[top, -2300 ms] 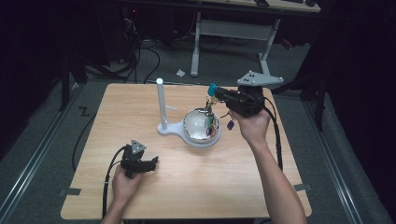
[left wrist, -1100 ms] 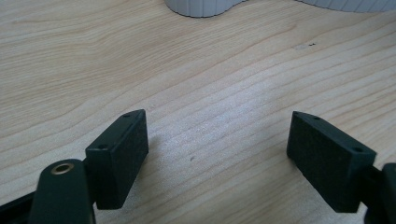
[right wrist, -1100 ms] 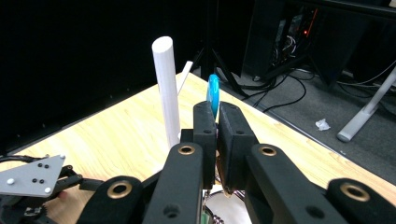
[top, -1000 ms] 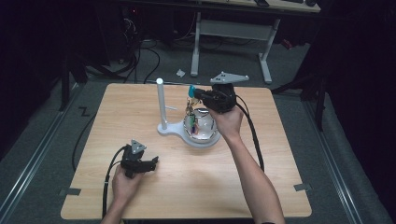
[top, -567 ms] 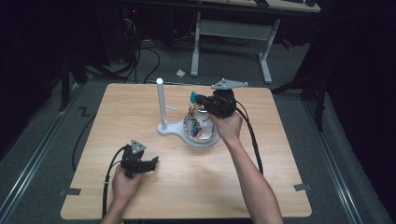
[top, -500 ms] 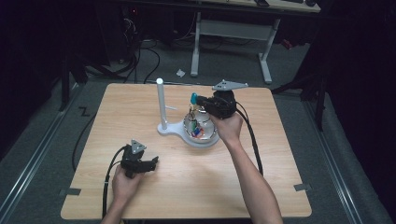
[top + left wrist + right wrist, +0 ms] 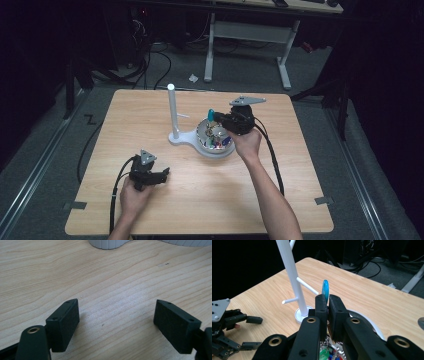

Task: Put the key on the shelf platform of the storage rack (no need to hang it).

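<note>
Left gripper (image 7: 159,176): a hand is resting it low on the wooden surface (image 7: 150,115) near the front left, jaws spread wide apart and holding nothing; in the left gripper view bare wood is lying between them.

White stand (image 7: 172,112): an upright post with short side pegs is standing left of centre on a white base, just beside the bowl.

Bowl (image 7: 220,149): a round white dish joined to the stand's base is holding small colourful trinkets.

Blue ring (image 7: 325,290): a thin turquoise hoop is sticking up edge-on, above the bowl and near the post's pegs.

Right gripper (image 7: 328,305): jaws pressed together, pinching the ring's lower edge, hovering over the bowl.

Likely aim: it seems to be hanging the ring on a peg (image 7: 307,286).

Risk: the grip is catching only a narrow edge, so the ring could twist or slip back into the bowl; a jaw knocking the slim post could tip or shift the stand.

Hard to see: the ring's lower part is sitting behind the jaws; the bowl's contents are too small to identify.
</note>
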Demonstrator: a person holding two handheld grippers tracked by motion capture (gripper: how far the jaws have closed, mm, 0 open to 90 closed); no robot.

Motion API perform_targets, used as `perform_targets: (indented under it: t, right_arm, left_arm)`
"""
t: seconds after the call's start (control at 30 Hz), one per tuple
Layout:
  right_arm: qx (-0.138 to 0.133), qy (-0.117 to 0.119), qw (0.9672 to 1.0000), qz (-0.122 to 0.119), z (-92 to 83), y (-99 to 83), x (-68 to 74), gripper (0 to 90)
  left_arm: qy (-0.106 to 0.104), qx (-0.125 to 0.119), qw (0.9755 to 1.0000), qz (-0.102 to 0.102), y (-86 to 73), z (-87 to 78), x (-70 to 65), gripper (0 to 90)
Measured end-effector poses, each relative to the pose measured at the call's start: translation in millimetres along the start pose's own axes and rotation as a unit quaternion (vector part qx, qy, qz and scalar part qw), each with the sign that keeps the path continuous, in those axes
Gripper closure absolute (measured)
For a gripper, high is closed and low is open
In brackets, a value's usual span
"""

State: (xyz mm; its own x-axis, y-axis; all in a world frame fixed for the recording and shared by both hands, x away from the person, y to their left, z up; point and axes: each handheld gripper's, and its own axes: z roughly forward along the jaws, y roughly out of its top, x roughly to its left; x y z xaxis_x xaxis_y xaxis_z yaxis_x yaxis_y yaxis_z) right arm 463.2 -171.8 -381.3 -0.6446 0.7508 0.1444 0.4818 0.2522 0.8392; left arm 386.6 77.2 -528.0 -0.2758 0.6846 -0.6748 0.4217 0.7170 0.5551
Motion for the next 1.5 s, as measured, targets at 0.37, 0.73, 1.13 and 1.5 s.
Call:
perform_targets:
  t: [0.37,0.73,1.13,1.5]
  right_arm:
    - [0.030,0.004,0.9995,0.005,8.6,-18.1,-3.1,86.4]
    - [0.066,-0.005,0.9978,0.010,21.9,-36.4,-7.5,86.3]
    - [0.081,-0.026,0.9960,0.028,25.4,-53.8,-15.3,78.9]
    - [0.052,-0.041,0.9976,0.019,5.2,-48.3,-11.4,59.4]
  left_arm:
    - [0.000,0.001,1.0000,-0.002,-0.1,0.0,-0.3,21.0]
    - [0.000,0.001,1.0000,-0.002,-0.2,-0.1,-0.3,21.0]
    - [-0.001,0.001,1.0000,-0.002,-0.2,0.0,-0.3,21.0]
    - [0.000,0.000,1.0000,-0.002,-0.1,0.1,-0.4,21.0]
